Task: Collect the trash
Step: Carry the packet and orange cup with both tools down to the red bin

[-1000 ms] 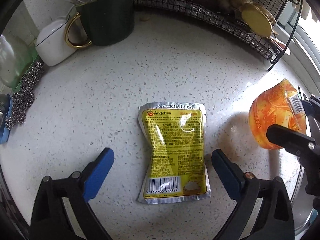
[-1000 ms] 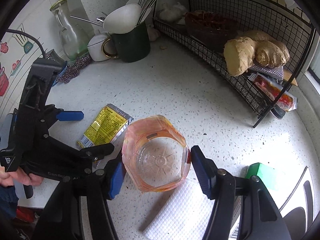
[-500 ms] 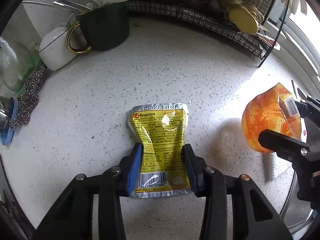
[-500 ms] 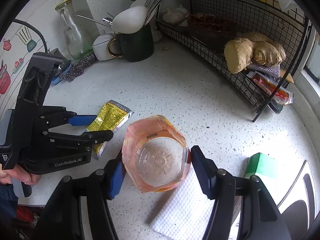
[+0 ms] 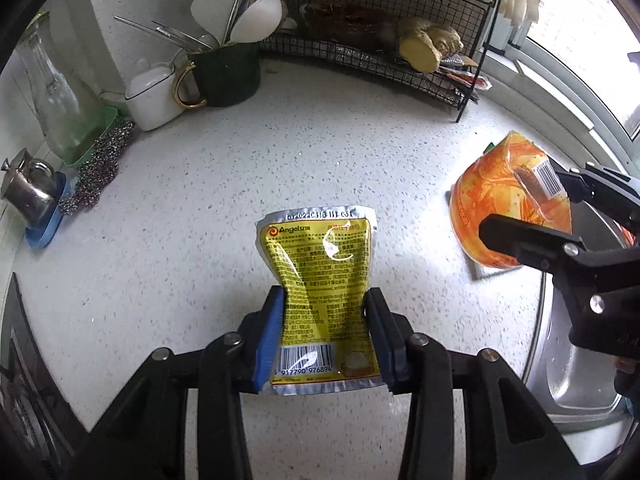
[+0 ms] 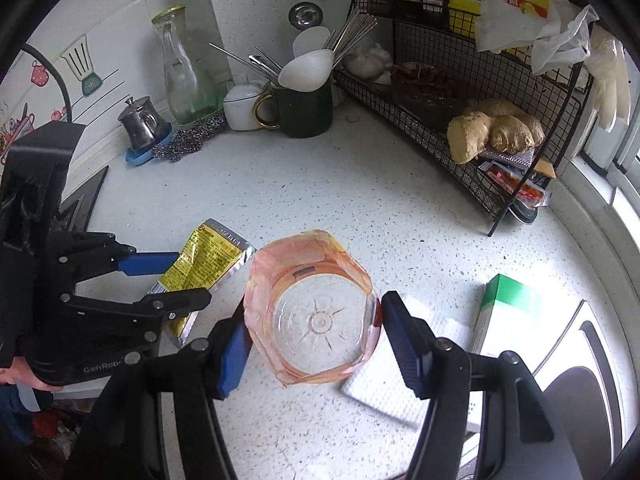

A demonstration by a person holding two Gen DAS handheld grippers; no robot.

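Note:
A yellow foil sachet (image 5: 322, 264) with a barcode hangs above the speckled counter (image 5: 200, 220). My left gripper (image 5: 325, 298) is shut on it, and its blue pads pinch the sachet's waist from both sides. In the right wrist view the same sachet (image 6: 212, 256) shows at the left in the left gripper (image 6: 186, 278). My right gripper (image 6: 316, 316) is shut on a crumpled orange-tinted clear plastic cup (image 6: 304, 256), whose open mouth faces the camera. In the left wrist view that cup (image 5: 492, 184) hangs at the right in the right gripper (image 5: 532, 204).
A dark green mug (image 5: 224, 72) of utensils, a white pot, a glass carafe and a steel scourer (image 5: 100, 160) line the back left. A black wire rack (image 6: 440, 148) with ginger stands back right. A white paper towel (image 6: 384, 384), a green-white box (image 6: 508, 312) and a steel sink (image 5: 576, 368) lie to the right.
The left gripper went from open around the sachet to shut on it, then lifted it off the counter. The right gripper rose a little with the cup still in it.

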